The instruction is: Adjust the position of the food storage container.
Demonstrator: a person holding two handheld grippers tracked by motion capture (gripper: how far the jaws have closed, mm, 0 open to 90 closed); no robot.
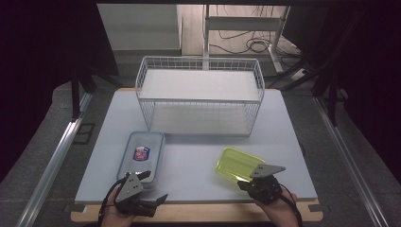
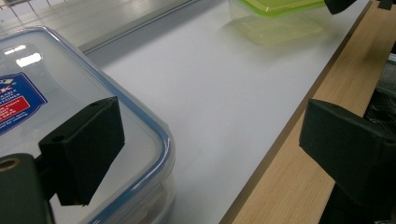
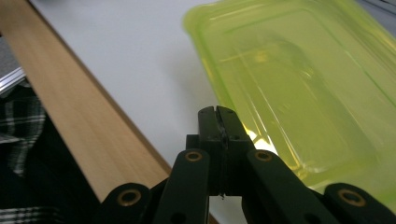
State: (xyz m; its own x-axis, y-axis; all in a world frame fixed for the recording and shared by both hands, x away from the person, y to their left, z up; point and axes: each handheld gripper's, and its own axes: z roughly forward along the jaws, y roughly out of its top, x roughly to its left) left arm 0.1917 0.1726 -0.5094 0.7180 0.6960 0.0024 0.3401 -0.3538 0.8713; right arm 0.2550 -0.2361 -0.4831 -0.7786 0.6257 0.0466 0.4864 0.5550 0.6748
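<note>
Green tray (image 1: 237, 164) lies on the white surface (image 1: 198, 151), in the lower right of the high view, its near corner at the right tool (image 1: 248, 182). In the right gripper view the tray (image 3: 299, 88) fills the upper right of the frame, translucent and tilted slightly off the surface. The right tool (image 3: 218, 119) has its two black jaws pressed together with no gap between them; they sit at the tray's near edge, and whether a thin rim is pinched between them cannot be told.

Clear container (image 1: 141, 158), with a blue-rimmed lid and a red and blue label, lies in the lower left of the high view, its near end at the left tool (image 1: 152, 185). In the left gripper view the left tool (image 2: 210, 144) stands wide apart: one jaw is over the lid of the container (image 2: 70, 93) at the lower left, the other at the lower right over the wooden edge (image 2: 299, 182) of the table. Nothing is clamped between them.

The high view alone shows the white wire rack (image 1: 199, 94) with two shelves, standing at the back of the surface in the upper centre, well apart from both tools. The left gripper view adds the tray (image 2: 280, 5) at its top edge, lifted a little with its reflection below. The right gripper view shows the wooden edge (image 3: 84, 116) running diagonally at the left.
</note>
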